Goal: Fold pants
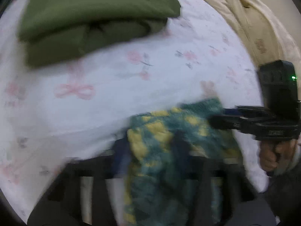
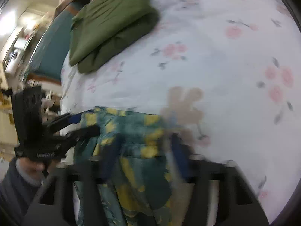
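Both grippers, left gripper (image 2: 90,130) and right gripper (image 1: 216,120), pinch the teal-and-yellow patterned fabric pants (image 1: 169,141) above the white floral bedsheet (image 1: 94,94), seemingly mid-lift; next, spread them flat.

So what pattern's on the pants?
Teal with yellow blotches on the pants, clearest in the right wrist view.

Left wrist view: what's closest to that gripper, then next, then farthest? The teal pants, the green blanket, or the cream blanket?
1. Teal pants, held by the left gripper, bottom centre.
2. Green blanket, upper left.
3. Cream blanket, upper right edge.
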Motion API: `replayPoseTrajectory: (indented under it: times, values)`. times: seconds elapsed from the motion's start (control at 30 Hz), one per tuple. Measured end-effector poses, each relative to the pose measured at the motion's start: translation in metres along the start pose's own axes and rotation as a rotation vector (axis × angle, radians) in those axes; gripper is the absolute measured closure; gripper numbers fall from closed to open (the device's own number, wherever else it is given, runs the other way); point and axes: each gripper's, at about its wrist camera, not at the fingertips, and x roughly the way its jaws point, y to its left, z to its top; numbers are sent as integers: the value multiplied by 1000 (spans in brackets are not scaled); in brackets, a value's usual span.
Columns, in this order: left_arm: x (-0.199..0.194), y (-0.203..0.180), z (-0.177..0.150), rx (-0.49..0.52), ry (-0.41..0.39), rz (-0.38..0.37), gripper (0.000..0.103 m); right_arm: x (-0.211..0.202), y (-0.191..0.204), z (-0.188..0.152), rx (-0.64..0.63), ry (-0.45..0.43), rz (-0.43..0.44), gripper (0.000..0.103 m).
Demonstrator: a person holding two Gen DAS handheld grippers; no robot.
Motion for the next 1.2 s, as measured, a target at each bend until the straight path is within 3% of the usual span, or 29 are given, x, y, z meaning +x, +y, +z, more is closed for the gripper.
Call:
replayPoseTrajectory:
  times: [0.03, 0.2, 0.37, 0.43, 0.6, 0.73, 0.8, 0.87, 0.97, 1.13, 1.2]
  values:
    - [-2, -5, 2, 26, -1, -9, 87, -2, 7, 3, -43, -4, -11, 81]
    - [-38, -12, 35, 111, -65, -20, 88, -30, 31, 39, -197, -38, -65, 83]
    - [-101, -52, 69, 300, -317, 138, 86, -89, 81, 73, -347, -251, -163, 83]
    - [-108, -62, 62, 385, -350, 180, 86, -95, 90, 69, -408, -252, -194, 83]
    - [-115, -76, 18, 511, -370, 108, 86, -113, 91, 17, -539, -185, -121, 83]
    - [-122, -91, -38, 634, -370, 90, 86, -124, 96, -31, -584, -170, -133, 83]
    - [-118, -108, -63, 694, -371, 119, 86, -124, 101, -56, -587, -166, -165, 83]
    - [-115, -124, -96, 790, -424, 230, 86, -125, 104, -84, -598, -167, -165, 83]
    - [-110, -138, -136, 847, -442, 275, 86, -120, 109, -120, -613, -160, -199, 83]
    - [-95, -146, -191, 864, -352, 241, 83, -102, 109, -172, -623, -84, -250, 83]
    - [-86, -149, -209, 849, -262, 225, 78, -95, 107, -193, -621, -45, -281, 78]
